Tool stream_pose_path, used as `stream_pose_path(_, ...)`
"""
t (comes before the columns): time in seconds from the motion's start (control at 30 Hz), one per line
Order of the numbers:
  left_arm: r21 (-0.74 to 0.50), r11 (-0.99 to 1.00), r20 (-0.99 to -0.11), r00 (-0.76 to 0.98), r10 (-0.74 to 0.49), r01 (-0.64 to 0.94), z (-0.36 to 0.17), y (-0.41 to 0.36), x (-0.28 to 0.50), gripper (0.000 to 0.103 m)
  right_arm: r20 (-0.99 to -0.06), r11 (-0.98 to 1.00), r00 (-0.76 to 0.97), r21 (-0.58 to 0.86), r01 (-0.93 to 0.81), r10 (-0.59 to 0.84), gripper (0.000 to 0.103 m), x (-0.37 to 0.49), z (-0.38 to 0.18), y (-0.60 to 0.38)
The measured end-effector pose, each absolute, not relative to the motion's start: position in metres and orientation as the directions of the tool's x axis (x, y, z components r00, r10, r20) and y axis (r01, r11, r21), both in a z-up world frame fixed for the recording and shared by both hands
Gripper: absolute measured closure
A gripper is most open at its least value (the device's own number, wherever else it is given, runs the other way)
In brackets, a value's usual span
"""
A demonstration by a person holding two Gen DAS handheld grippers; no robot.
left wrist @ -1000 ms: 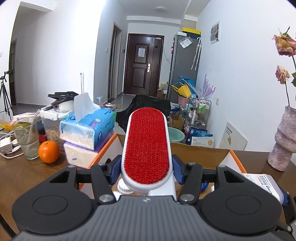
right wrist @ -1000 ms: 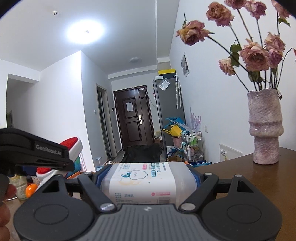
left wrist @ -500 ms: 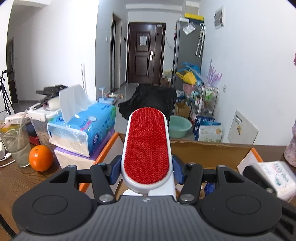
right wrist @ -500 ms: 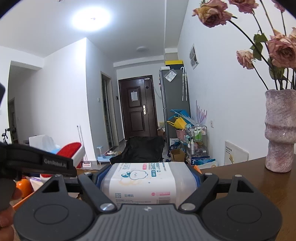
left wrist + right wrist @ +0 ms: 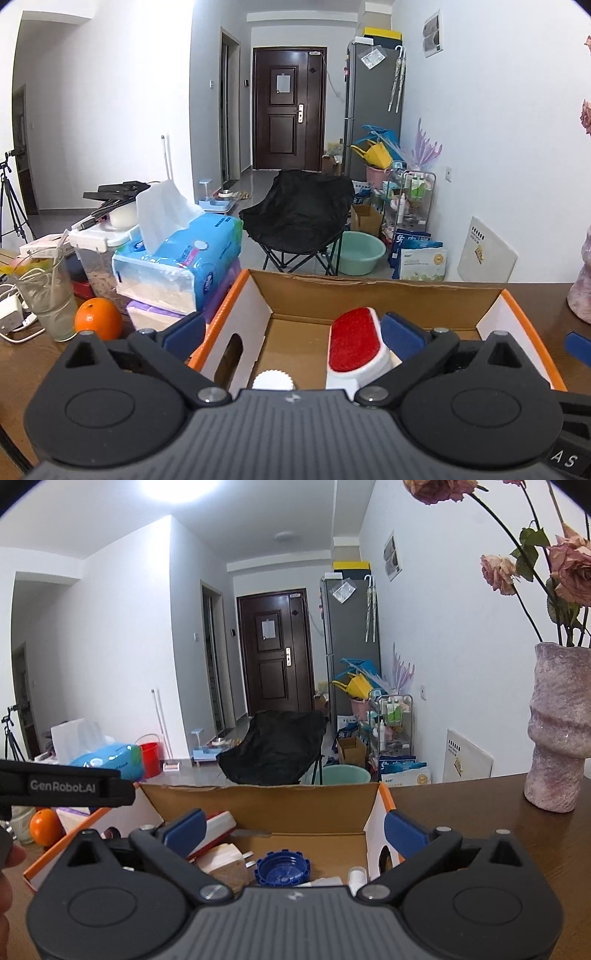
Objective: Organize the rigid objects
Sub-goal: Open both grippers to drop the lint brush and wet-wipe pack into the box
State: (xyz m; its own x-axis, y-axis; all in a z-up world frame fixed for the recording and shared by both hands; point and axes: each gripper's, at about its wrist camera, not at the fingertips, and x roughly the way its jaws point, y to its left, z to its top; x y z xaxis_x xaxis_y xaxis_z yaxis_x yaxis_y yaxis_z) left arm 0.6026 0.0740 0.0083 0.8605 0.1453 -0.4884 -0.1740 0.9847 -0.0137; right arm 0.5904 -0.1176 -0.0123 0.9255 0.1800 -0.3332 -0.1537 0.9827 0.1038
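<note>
Left wrist view: the left gripper (image 5: 291, 330) has just spread its jaws wide, dropping the lint brush (image 5: 354, 347) into the cardboard box (image 5: 369, 286) near its right wall; the right gripper (image 5: 293, 827), jaws also just opened and empty, hovers over the box.

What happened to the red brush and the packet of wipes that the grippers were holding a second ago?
Both were let go. The left hand-held gripper has just opened its jaws, and the red brush now lies in the cardboard box, leaning by the right finger. The right hand-held gripper has just opened too; the wipes packet is gone from between its jaws. The box, orange and tissue packs stayed put.
</note>
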Motion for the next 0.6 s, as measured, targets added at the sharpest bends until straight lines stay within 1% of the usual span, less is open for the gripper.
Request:
stream_pose_path(0.33,-0.002,0.985,-0.488,0.859,0.151,-0.175,0.012,0.077,0.586,0.000,-0.360,0.986,0.918,0.075,-0.151,0.168,0.000,0.583,-0.003,-0.120)
stream_pose_path(0.6,-0.007,0.987,-0.469,0.873,0.137,-0.159,0.021,0.078,0.550,0.000,-0.367,0.991,0.920,0.054,-0.125,0.136,0.000,0.553,0.010,-0.133)
